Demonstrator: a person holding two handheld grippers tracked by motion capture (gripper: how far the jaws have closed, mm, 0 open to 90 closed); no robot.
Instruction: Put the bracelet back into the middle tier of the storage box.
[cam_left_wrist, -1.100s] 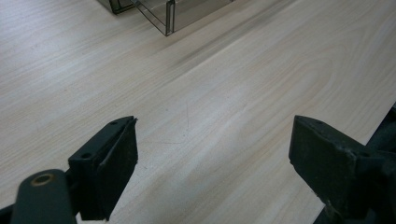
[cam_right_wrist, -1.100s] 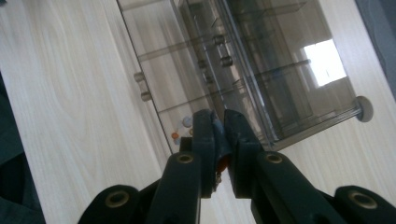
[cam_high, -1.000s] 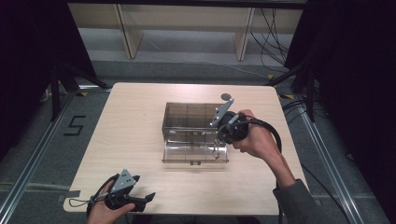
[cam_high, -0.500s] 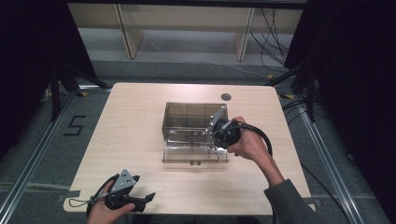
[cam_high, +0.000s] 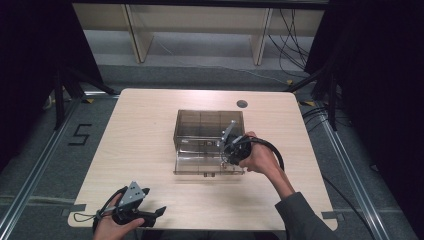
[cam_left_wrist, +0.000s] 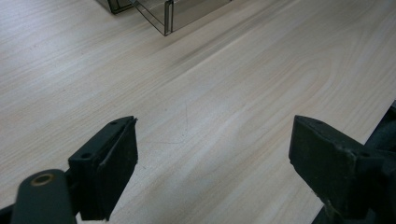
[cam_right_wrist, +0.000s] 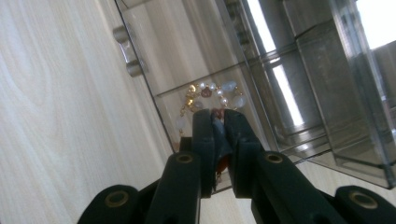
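Note:
A smoky clear plastic box (cam_high: 210, 122) stands mid-table with its drawer (cam_high: 200, 164) pulled out toward me. My right gripper (cam_high: 226, 150) hangs low over the drawer's right part. In the right gripper view the right gripper (cam_right_wrist: 219, 115) is shut on a bead bracelet (cam_right_wrist: 212, 91) of pearly, gold and red beads, which dangles inside the drawer compartment (cam_right_wrist: 163, 70). My left gripper (cam_high: 156, 212) rests near the table's front left edge. In its own view the left gripper (cam_left_wrist: 215, 135) stands open over bare wood.
A dark round grommet (cam_high: 242, 104) sits at the table's back, right of centre. A corner of the box (cam_left_wrist: 164, 16) shows at the top of the left gripper view. Floor rails and a taped "5" (cam_high: 80, 135) flank the table (cam_high: 140, 130).
My right gripper has come down and toward me, from above the box's right side into the open drawer, with the bracelet in it. The left gripper has stayed put.

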